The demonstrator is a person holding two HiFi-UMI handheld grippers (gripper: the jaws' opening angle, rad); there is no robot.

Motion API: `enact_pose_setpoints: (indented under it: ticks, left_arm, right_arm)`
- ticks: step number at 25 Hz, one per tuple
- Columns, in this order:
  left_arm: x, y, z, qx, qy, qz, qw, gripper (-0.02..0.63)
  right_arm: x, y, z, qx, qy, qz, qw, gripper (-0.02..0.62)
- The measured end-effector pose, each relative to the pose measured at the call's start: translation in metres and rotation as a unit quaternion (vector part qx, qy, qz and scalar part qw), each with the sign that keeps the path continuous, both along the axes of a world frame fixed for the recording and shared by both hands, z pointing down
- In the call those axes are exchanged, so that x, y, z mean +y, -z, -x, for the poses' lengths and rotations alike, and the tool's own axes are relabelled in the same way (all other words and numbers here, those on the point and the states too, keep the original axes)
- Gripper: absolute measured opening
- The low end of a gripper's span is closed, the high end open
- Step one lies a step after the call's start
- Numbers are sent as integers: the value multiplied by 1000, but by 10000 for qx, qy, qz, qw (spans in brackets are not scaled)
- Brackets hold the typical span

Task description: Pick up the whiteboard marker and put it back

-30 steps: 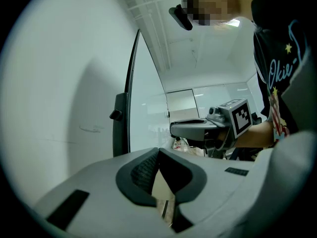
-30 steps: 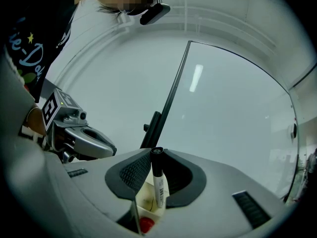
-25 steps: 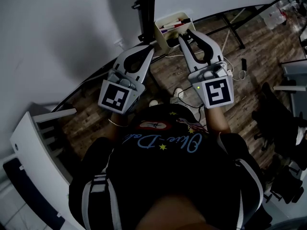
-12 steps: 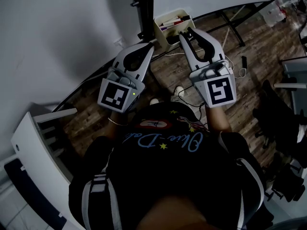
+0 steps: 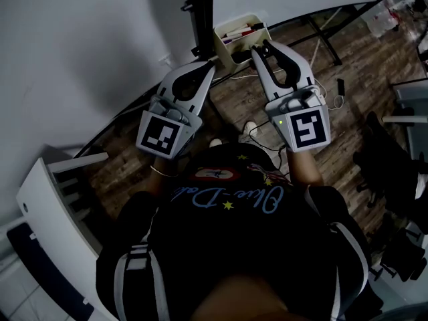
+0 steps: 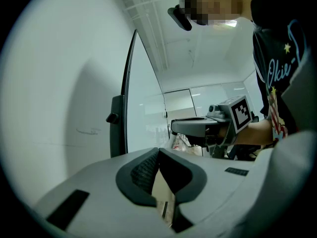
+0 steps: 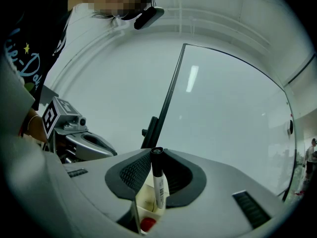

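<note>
My right gripper (image 7: 157, 153) is shut on a whiteboard marker (image 7: 159, 185) with a white barrel and a black cap, which stands upright between the pads. Just below it is a cream marker tray (image 7: 143, 201) holding a red-capped marker (image 7: 147, 224). In the head view the right gripper (image 5: 261, 48) hovers at the near edge of that tray (image 5: 225, 51), which hangs at the foot of the whiteboard. My left gripper (image 5: 212, 66) is level beside it on the left, its jaws shut and empty (image 6: 158, 150).
The whiteboard (image 7: 228, 123) fills the space ahead, with a black frame post and clamp (image 5: 200, 12) just left of the tray. Cables (image 5: 257, 129) lie on the wood floor below. A white shelf unit (image 5: 47, 192) stands at the left, dark chairs (image 5: 394, 172) at the right.
</note>
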State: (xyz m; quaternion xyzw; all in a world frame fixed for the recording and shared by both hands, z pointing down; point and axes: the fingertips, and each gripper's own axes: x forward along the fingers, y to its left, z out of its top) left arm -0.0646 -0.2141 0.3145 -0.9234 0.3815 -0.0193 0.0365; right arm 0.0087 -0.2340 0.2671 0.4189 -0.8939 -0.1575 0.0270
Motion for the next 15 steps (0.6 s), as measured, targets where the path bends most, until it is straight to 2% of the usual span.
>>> enact_pose_setpoints:
  ticks: [15]
  left_arm:
    - [0, -2, 0, -13, 74, -4, 10000, 14]
  right_arm:
    - [-1, -2, 1, -12, 62, 1, 10000, 69]
